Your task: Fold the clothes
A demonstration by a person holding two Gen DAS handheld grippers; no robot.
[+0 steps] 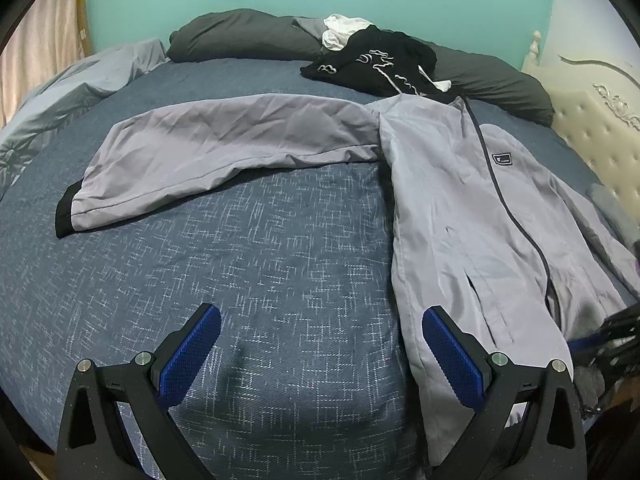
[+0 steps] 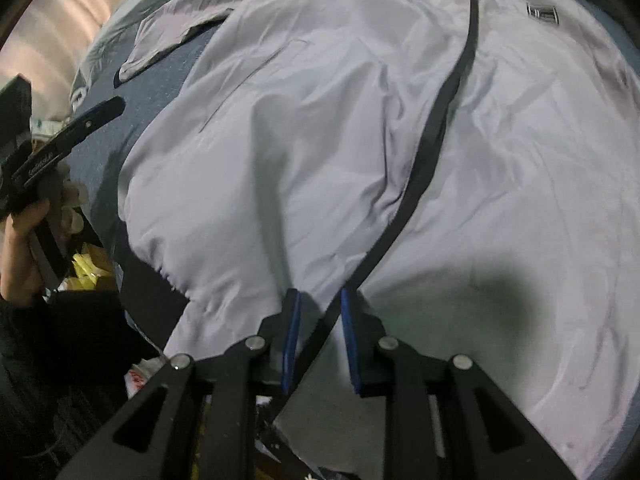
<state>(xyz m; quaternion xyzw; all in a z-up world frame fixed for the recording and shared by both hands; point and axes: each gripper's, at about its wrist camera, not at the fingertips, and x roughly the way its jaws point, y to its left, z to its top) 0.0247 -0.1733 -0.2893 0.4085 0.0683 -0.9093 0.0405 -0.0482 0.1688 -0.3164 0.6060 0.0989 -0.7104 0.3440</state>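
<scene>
Nearest in the left wrist view, the left gripper (image 1: 320, 320) hangs above a blue patterned bedspread (image 1: 260, 264), its blue-padded fingers spread wide with nothing between them. Its right finger sits just beside the near hem of a light grey zip-up jacket (image 1: 460, 208), which lies flat, front side up, on the right part of the bed. One sleeve (image 1: 224, 148) stretches out to the left across the bedspread, ending in a black cuff. Beyond the jacket's collar lies a crumpled black garment (image 1: 380, 64) with white trim, resting against dark grey pillows (image 1: 240, 36) at the turquoise wall.

In the right wrist view, the right gripper (image 2: 320, 300) is at the jacket's bottom edge, fingers narrowed around the dark zipper strip (image 2: 436, 120) and the fabric beside it. At the left edge a hand (image 2: 20, 248) holds the other gripper's handle.
</scene>
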